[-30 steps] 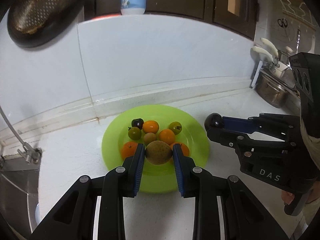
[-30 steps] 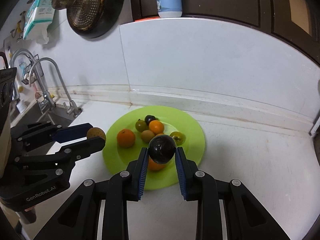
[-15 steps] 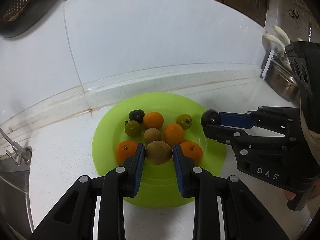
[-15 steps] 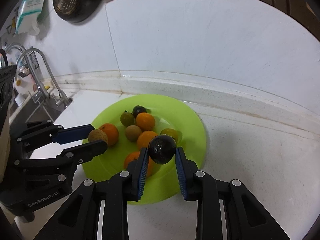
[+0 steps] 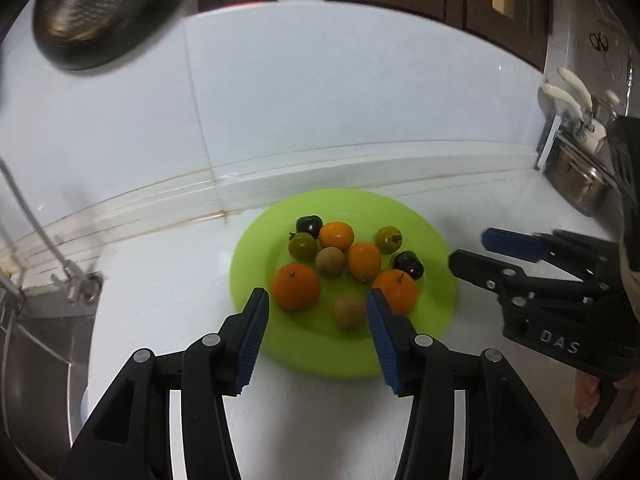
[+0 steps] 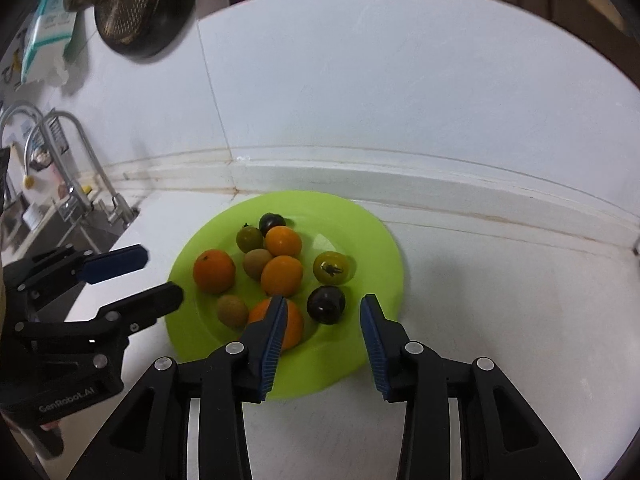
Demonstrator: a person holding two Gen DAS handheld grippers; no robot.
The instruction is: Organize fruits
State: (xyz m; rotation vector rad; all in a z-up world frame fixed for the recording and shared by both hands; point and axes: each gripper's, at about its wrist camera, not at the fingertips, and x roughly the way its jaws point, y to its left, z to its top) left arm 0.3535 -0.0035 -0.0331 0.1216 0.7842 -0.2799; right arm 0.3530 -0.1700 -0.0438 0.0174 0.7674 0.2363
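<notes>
A lime green plate (image 5: 436, 236) (image 6: 372, 232) on the white counter holds several small fruits: oranges, green tomatoes, brown kiwi-like fruits and dark plums. The brown fruit (image 5: 349, 312) (image 6: 232, 311) lies on the plate's near side, between but below my left gripper's (image 5: 316, 314) fingers, which do not touch it; the jaws are opening. The dark plum (image 6: 326, 304) (image 5: 409, 265) rests on the plate just ahead of my right gripper (image 6: 323, 318), free of its pads, jaws opening. Each gripper shows in the other's view, left gripper (image 6: 134, 280) and right gripper (image 5: 474, 250).
A sink (image 5: 36, 344) with a tap (image 6: 76, 148) lies to the left. A dark strainer pan (image 5: 96, 12) hangs on the white wall. A metal pot and utensils (image 5: 576, 184) stand at the far right. White counter surrounds the plate.
Both grippers have opened and let go: the brown fruit and the dark plum now lie on the plate. Both cameras have pulled back slightly from the plate.
</notes>
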